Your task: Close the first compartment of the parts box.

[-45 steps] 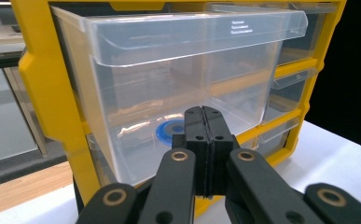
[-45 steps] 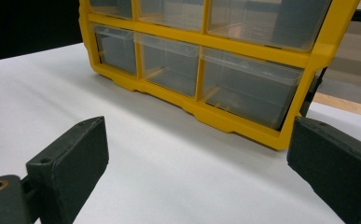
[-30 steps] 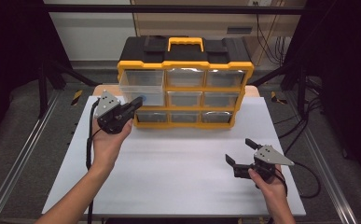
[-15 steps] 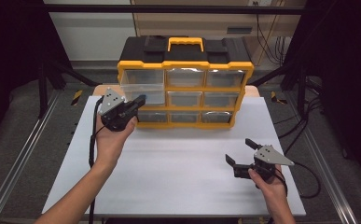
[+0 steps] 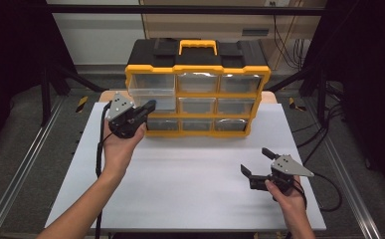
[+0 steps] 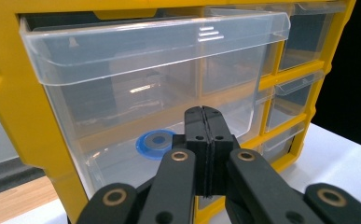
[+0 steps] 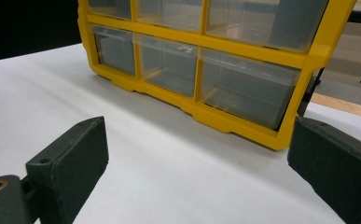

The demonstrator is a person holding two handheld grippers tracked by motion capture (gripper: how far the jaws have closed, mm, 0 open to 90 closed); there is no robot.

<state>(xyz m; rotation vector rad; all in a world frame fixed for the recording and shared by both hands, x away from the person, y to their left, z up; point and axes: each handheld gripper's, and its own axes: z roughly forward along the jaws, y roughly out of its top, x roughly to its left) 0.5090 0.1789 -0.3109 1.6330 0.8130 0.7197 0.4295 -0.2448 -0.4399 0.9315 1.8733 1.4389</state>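
A yellow and black organiser case (image 5: 197, 89) with nine clear plastic drawers stands upright toward the 12 o'clock edge of a white table (image 5: 190, 184), its carry handle on top. The top-left drawer (image 5: 152, 89) is pulled partway out of the frame and juts toward the viewer. In the left gripper view a blue ring-shaped part (image 6: 156, 139) can be seen through its clear front, lying on the drawer floor. The left gripper (image 5: 147, 107) is held up in front of this drawer, at about 10 o'clock on the table, jaws clenched together with nothing between them and their tips just beside the drawer face; whether they touch it cannot be told. The right gripper (image 5: 257, 162) hovers low over the table at about 4 o'clock, well apart from the case, its jaws spread wide and empty. The drawer looks light, thin-walled and stiff, with a smooth, slippery surface, so it would likely slide easily but could crack or tip if squeezed hard. The overhanging lip along its top front edge seems the natural place to hook or pinch, or the flat front for pushing it shut.
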